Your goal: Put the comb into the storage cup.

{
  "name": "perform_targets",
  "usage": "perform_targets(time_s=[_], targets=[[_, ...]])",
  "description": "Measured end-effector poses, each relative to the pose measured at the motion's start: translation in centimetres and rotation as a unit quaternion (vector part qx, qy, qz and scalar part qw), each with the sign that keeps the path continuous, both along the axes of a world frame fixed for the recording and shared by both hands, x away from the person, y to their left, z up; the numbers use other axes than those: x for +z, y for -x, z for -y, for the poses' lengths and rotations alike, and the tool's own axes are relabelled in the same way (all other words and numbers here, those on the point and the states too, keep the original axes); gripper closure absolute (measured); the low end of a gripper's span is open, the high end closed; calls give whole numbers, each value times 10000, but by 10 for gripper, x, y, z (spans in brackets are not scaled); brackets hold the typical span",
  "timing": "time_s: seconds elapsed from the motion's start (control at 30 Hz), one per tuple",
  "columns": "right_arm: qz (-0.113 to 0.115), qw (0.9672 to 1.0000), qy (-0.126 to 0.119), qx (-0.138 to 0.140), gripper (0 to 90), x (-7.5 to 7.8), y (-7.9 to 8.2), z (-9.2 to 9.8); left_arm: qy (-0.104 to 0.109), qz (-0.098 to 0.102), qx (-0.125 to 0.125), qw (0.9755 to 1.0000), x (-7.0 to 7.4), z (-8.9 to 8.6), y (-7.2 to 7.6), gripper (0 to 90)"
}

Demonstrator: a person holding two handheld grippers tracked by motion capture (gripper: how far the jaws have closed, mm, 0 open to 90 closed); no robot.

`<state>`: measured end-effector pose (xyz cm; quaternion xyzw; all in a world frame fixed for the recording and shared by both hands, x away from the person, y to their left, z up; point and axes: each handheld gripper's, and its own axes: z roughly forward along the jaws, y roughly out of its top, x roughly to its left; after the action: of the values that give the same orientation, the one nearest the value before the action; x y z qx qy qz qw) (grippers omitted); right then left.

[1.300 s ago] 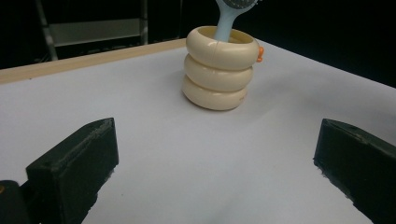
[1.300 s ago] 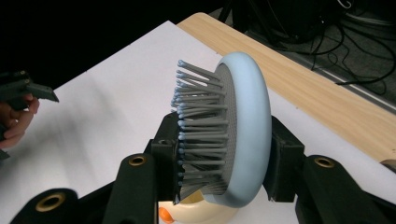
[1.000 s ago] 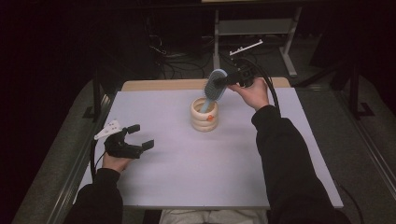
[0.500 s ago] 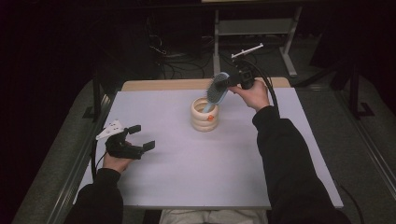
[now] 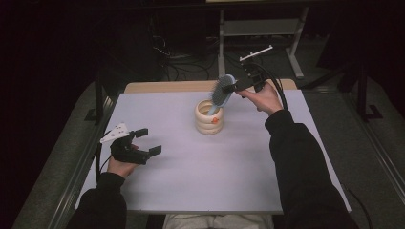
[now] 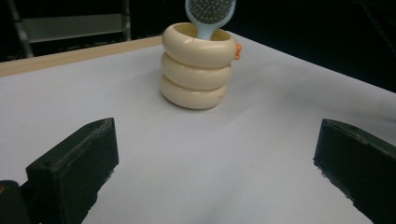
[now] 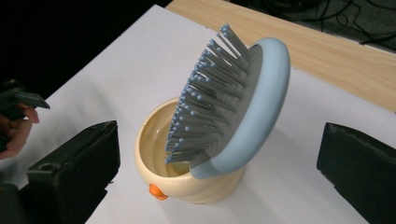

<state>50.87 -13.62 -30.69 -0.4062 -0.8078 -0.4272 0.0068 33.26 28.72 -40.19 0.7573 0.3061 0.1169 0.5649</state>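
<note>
A light-blue hairbrush (image 5: 221, 91) stands handle-down in a cream, three-ringed cup (image 5: 208, 120) with an orange spot, at the middle back of the table. The brush head (image 7: 233, 102) leans out over the rim. My right gripper (image 5: 237, 87) is right beside the brush head. Its jaws have just been opening and now stand wide on either side of the brush without touching it (image 7: 217, 140). My left gripper (image 5: 144, 141) rests open near the table's left front, with bare table between its jaws (image 6: 215, 144). It looks toward the cup (image 6: 198, 70).
A white sheet (image 5: 229, 171) covers the table, with a strip of bare wood (image 5: 162, 86) along the far edge. Behind the table are a metal stand (image 5: 260, 28) and cables on a dark floor.
The right gripper's jaws have spread and let go of the hairbrush, which now leans in the cup. The left hand has stayed where it was.
</note>
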Motion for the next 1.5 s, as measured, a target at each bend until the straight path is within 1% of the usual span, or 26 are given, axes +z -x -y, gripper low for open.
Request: perform_targets(time_s=[0.1,0.33,0.43,0.47,0.53,0.57,0.73,0.83,1.07,1.17,1.23,1.3,1.4,1.5], targets=[[105,9999,-33,4,0,0,3,3,-9,-19,-56,10000,0,2,0,0],[359,9994,11,0,0,1,13,10,32,3,-42,10000,0,1,0,0],[427,9991,4,-7,0,1,17,14,16,30,-34,10000,0,1,0,0],[443,9990,-9,-1,0,1,18,16,15,32,-23,10000,0,1,0,0],[452,9988,-196,-2,0,1,21,20,40,36,-5,10000,1,0,0,0],[467,9986,-248,-4,0,1,23,22,40,42,5,10000,1,0,0,0],[578,9981,-231,-11,0,0,28,28,45,34,28,10000,1,-1,-1,0],[738,9969,-264,-76,0,1,33,32,-48,59,94,9999,0,-2,-1,0],[871,9956,-323,-139,0,0,41,44,15,36,159,9999,0,-5,-2,0],[957,9948,-344,-112,0,0,45,48,-5,39,173,9998,0,-6,-2,0],[987,9943,-395,-93,0,-1,47,51,-16,41,180,9998,0,-6,-2,0],[1015,9940,-392,-94,0,-2,49,53,-36,43,193,9998,-1,-6,-3,0],[1043,9938,-381,-92,0,-3,52,56,-127,120,227,9996,0,-6,-2,0],[1076,9935,-360,-70,0,-3,56,58,-126,140,255,9995,0,-7,-2,0]])
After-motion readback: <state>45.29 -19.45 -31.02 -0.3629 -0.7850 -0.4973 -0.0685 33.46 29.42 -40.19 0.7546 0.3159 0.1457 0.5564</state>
